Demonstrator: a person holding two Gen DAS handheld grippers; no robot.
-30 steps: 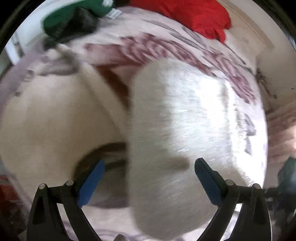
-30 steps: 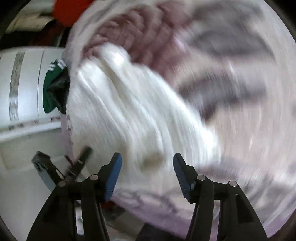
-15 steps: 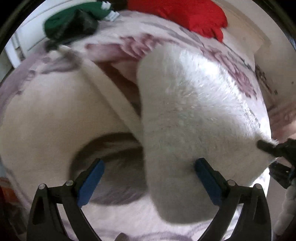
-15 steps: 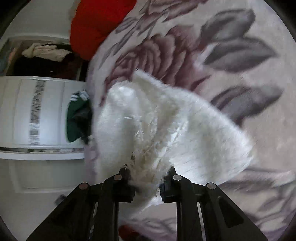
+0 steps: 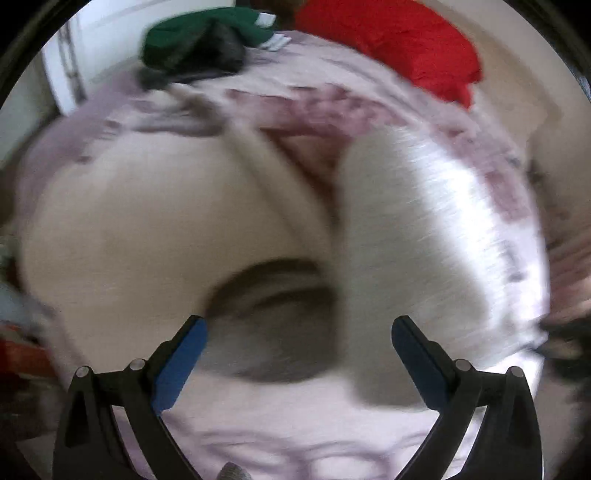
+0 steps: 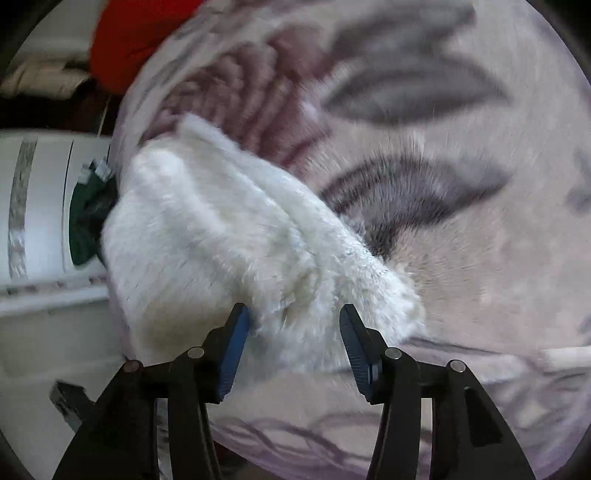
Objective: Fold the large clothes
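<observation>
White fleece garment (image 6: pixel 236 236) released; right claw (image 6: pixel 295 347) has opened.

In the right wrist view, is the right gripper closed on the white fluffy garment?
No, the right gripper is open, with a wide gap between its blue pads, and the white fluffy garment lies just ahead, unclamped.

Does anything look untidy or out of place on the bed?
Yes. A green garment lies bunched over something dark at the bed's far edge, and a red cloth sits crumpled beside it. Neither looks folded.
</observation>
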